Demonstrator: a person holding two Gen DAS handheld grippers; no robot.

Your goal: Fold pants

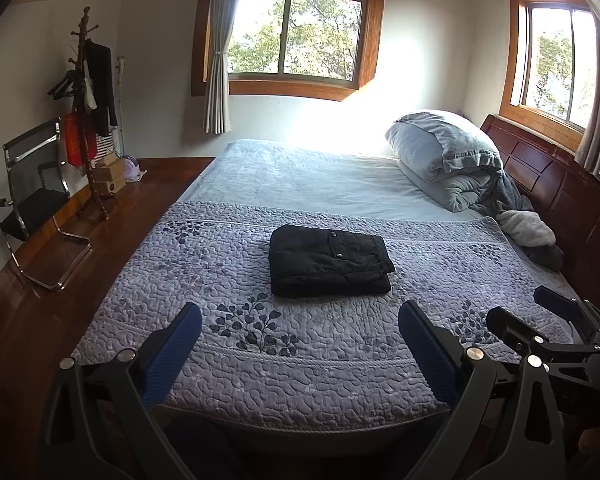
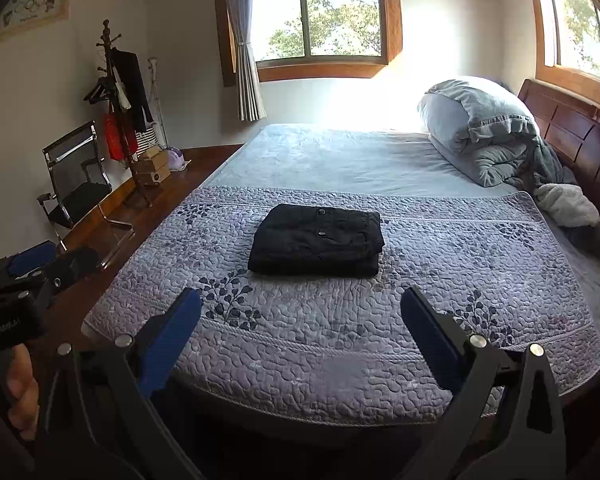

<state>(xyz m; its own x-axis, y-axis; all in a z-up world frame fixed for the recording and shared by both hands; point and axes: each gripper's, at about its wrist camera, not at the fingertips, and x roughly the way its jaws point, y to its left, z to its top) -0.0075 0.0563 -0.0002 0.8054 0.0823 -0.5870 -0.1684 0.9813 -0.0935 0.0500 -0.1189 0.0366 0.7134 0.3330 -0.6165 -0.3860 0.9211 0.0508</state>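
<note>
Black pants lie folded into a neat rectangular stack in the middle of the purple quilted bedspread; two snap buttons show on top. My left gripper hangs open over the bed's near edge, well short of the pants, with nothing between its blue pads. My right gripper is likewise open and empty, back from the stack. In the left wrist view the right gripper shows at the right edge; in the right wrist view the left gripper shows at the left, held by a hand.
A grey pillow and bundled duvet lie against the dark wooden headboard at the right. Left of the bed are wooden floor, a black chair, a coat stand and boxes.
</note>
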